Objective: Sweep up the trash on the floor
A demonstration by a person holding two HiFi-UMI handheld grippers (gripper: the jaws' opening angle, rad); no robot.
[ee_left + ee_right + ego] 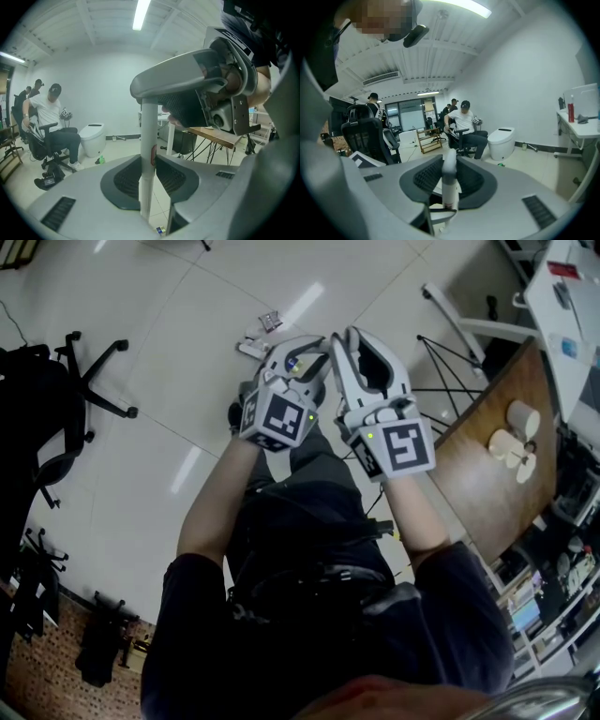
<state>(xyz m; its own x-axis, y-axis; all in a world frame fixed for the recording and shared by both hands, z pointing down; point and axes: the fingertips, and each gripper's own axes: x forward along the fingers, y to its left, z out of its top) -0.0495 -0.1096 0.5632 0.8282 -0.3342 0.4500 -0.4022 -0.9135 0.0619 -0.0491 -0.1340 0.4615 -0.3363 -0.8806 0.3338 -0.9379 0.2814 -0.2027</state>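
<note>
A white round pole (pixel 149 140) stands nearly upright, its long axis running from the floor upward. Around the pole the left gripper (pixel 298 354) has its jaws closed on the shaft. Higher on the pole, the right gripper (pixel 361 341) clamps its rounded top end. Beyond the pole, small crumpled wrappers (pixel 270 322) lie on the pale tiled floor (pixel 169 362).
</note>
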